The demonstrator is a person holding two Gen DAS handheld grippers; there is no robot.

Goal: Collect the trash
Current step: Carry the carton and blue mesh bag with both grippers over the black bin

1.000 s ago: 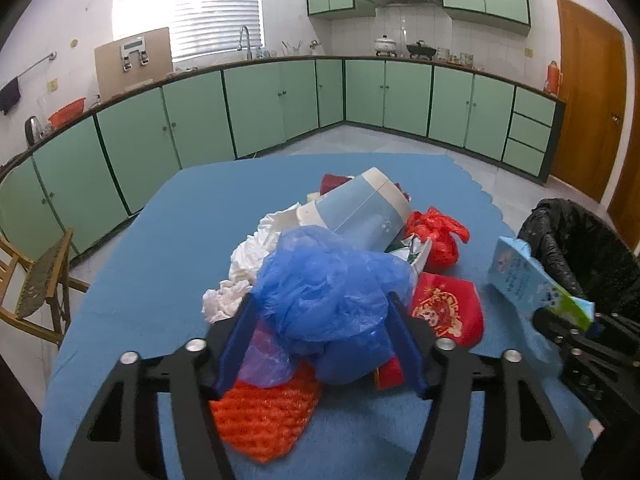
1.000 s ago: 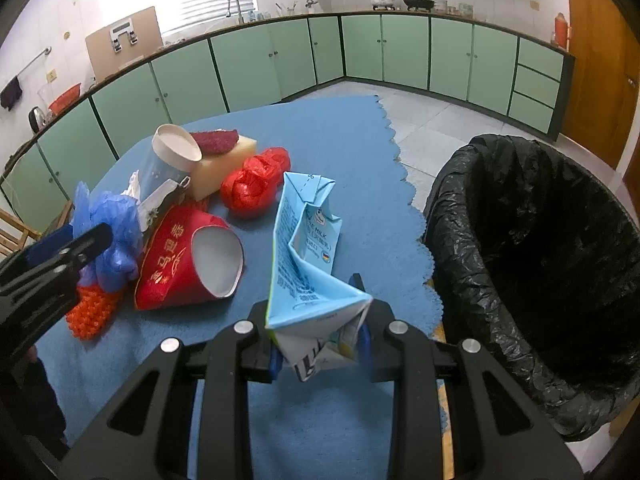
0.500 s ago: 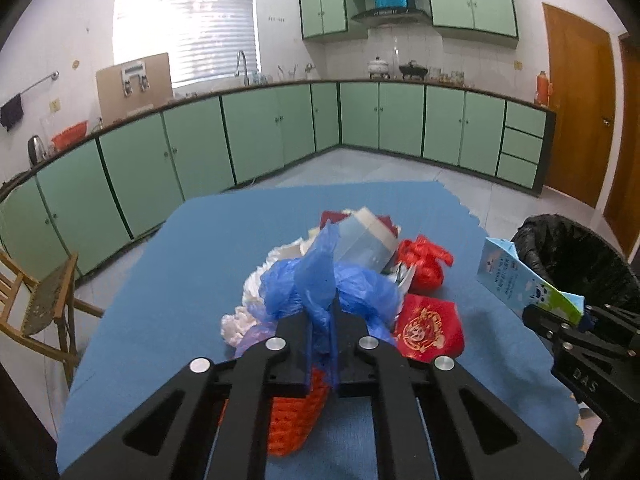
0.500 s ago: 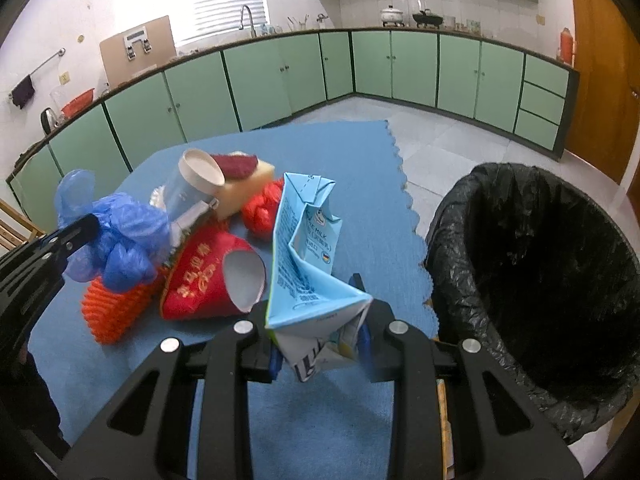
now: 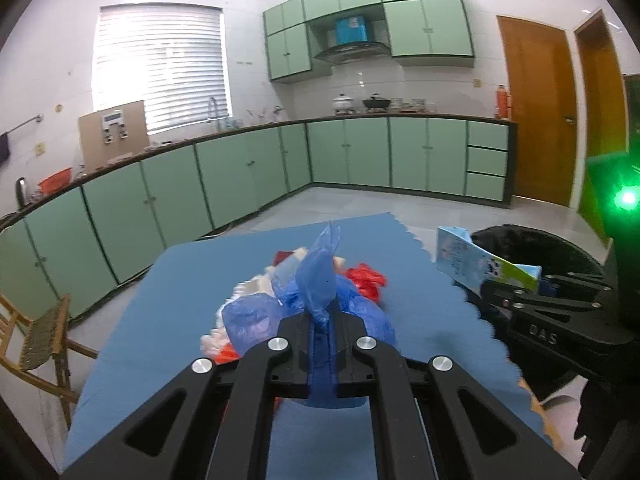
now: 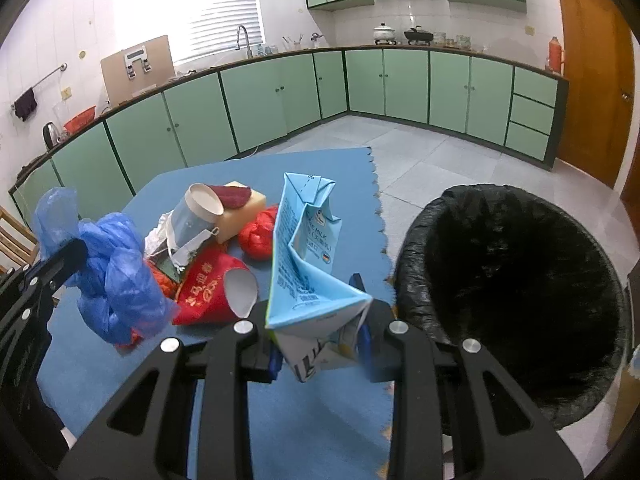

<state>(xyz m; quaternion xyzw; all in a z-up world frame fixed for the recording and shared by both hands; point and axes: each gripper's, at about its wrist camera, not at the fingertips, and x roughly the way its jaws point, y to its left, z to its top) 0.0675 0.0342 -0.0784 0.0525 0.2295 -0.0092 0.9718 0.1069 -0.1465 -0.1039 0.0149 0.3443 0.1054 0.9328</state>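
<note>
Jaws of left gripper [image 5: 321, 334] clamped on blue bag [image 6: 116, 276]; right gripper [image 6: 318, 350] on milk carton [image 6: 306, 252], beside black-lined bin [image 6: 516, 292]

Taking the trash bin [image 6: 516, 296] as my landmark, it stands just off the table's [image 6: 320, 432] right edge, and the milk carton [image 6: 308, 276] in my right gripper [image 6: 318, 354] hangs over the table just left of its rim. Further left of the bin, on the table, lies the pile: the paper cup [image 6: 216, 288] nearest me, the knotted bag [image 6: 260, 236] behind it, then the sponge block [image 6: 240, 208] and the tipped container [image 6: 192, 216]. Farthest left from the bin, my left gripper [image 5: 322, 328] holds the plastic bag [image 6: 116, 280] above the pile's near-left side.
</note>
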